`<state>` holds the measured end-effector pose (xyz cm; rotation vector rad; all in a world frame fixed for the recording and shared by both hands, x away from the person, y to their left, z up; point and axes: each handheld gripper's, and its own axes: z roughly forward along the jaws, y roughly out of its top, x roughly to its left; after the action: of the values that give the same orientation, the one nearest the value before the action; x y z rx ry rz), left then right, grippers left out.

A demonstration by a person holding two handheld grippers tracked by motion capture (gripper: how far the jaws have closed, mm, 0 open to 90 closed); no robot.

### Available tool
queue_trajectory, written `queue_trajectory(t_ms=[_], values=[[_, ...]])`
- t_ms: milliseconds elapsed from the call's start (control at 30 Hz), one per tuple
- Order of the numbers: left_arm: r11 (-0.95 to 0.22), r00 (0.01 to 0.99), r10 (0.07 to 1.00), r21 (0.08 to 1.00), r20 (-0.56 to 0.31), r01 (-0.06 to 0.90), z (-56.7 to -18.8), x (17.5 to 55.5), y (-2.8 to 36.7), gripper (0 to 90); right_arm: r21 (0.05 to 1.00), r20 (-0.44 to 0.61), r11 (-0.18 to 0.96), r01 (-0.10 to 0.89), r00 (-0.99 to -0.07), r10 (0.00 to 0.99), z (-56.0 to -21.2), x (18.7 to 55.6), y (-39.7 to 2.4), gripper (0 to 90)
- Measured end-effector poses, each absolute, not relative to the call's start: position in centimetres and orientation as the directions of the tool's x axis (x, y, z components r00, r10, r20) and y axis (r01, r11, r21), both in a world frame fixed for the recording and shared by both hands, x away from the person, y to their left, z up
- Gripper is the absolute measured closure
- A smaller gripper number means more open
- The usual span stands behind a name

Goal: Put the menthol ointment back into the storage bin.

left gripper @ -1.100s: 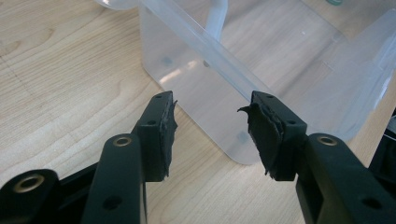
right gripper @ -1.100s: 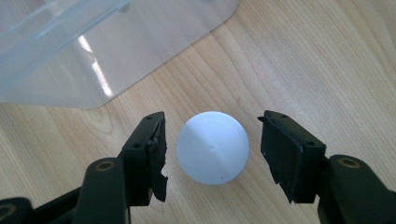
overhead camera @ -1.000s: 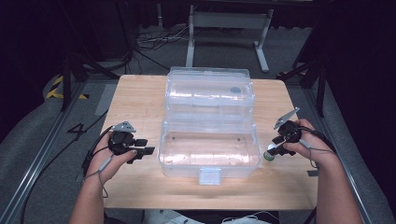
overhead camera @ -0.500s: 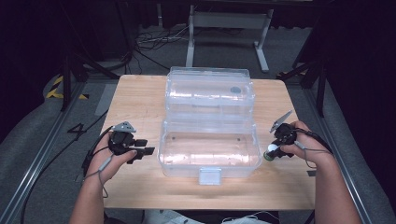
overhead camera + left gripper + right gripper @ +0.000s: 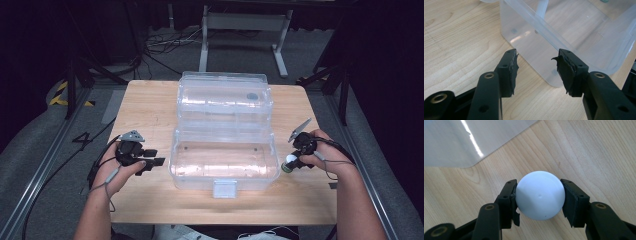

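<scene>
A clear plastic box (image 5: 223, 131) stands open mid-table, its lid (image 5: 225, 97) folded back. At the box's right end a white ball (image 5: 288, 163) lies on the wood. My right gripper (image 5: 290, 164) is around it. In the right gripper view both pads touch the white ball (image 5: 539, 195), one on each side, and the right gripper (image 5: 539, 196) jaws have just been closing on it. My left gripper (image 5: 156, 157) rests at the box's left end. In the left gripper view the left gripper (image 5: 536, 61) is open and holds nothing, pointing at the box's corner (image 5: 544, 32).
A white latch (image 5: 224, 189) sticks out from the box's front wall. A small dark round object (image 5: 252, 96) lies in the lid. Bare wood (image 5: 150, 110) lies left of the box. Cables and a metal stand (image 5: 240, 30) are on the floor behind the table.
The right gripper's top plate has shifted slightly left and down over the ball. The left hand and the box have not moved.
</scene>
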<state>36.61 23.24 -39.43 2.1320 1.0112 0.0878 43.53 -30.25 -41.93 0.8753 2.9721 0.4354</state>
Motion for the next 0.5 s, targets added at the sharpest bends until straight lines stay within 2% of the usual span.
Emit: queue_trajectory(t_ms=[500], values=[[-0.387,0.667,0.704,0.654,-0.245,0.65,-39.8,36.5,23.8,51.1,0.314,0.051,0.809,0.497,-0.86,0.508,-39.1,42.9,-30.5,50.3]])
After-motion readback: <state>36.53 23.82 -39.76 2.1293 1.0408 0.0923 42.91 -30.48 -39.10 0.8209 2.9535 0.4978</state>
